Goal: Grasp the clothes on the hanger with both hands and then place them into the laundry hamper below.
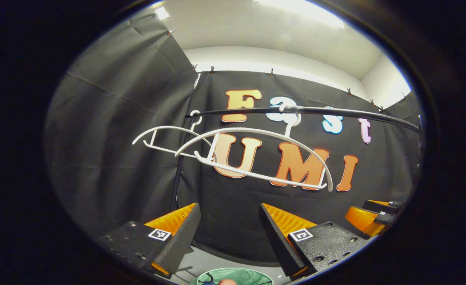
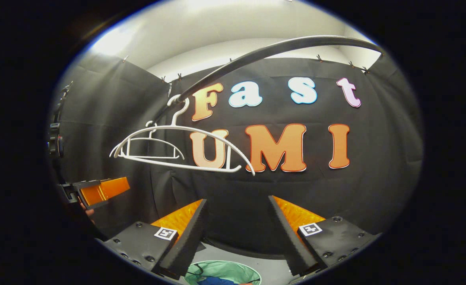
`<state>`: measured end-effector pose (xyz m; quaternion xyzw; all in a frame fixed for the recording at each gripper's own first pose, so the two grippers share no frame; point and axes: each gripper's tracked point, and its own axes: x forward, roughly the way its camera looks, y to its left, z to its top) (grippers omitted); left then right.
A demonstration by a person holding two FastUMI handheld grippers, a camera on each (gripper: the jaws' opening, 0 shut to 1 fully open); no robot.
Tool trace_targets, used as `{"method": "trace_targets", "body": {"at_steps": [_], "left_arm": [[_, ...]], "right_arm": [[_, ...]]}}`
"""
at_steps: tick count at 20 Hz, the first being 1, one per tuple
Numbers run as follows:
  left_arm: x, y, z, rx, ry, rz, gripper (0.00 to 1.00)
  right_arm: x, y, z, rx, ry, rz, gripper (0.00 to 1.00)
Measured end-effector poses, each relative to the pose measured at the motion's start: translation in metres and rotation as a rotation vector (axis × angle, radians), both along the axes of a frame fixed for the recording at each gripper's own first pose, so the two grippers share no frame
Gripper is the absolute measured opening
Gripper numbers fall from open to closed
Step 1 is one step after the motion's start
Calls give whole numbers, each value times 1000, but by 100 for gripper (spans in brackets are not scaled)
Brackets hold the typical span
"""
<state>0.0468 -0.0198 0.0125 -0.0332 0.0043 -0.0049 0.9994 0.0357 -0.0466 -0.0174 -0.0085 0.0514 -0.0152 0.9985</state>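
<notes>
Your left gripper (image 1: 229, 237) stands wide open with nothing between its fingers, and so does your right gripper (image 2: 236, 233). Below both sits the green laundry hamper (image 2: 233, 271), with blue cloth (image 2: 217, 281) inside it. Two white hangers (image 1: 256, 154) hang bare on the dark rail (image 1: 316, 111) ahead of you, one behind the other

A dark rail (image 1: 335, 112) spans the booth and carries two white hangers (image 1: 256, 158), hooked side by side and bare. Below, the pale floor (image 1: 201, 259) carries a round green hamper (image 2: 225, 272) with blue cloth (image 2: 217, 281) inside.
</notes>
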Motion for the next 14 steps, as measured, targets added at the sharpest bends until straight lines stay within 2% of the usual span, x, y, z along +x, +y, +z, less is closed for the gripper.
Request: {"method": "trace_targets", "body": {"at_steps": [1,4,5,6,7,8,9,14], "left_arm": [[0,0,2,5,-6,2,99],[-2,-3,4,11,-13,-2,98],[-2,-3,4,12,-13,-1,98],[-2,-3,5,14,-16,1,98],[-2,-3,5,16,-18,2,89],[-3,-3,5,21,-18,5,94],[-3,-2,4,24,-18,6,94],[-1,-4,3,23,-13,5,94]], "right_arm": [[-1,0,-1,8,1,3,87],[-1,0,-5,36,9,3,87],[-1,-2,-6,40,9,1,97],[-2,-4,-5,41,8,-2,97],[-2,-6,-4,41,5,-5,97],[-1,-7,-3,41,2,-7,97],[-1,-8,-3,40,2,-8,87],[1,-9,-4,50,-2,-11,87]]}}
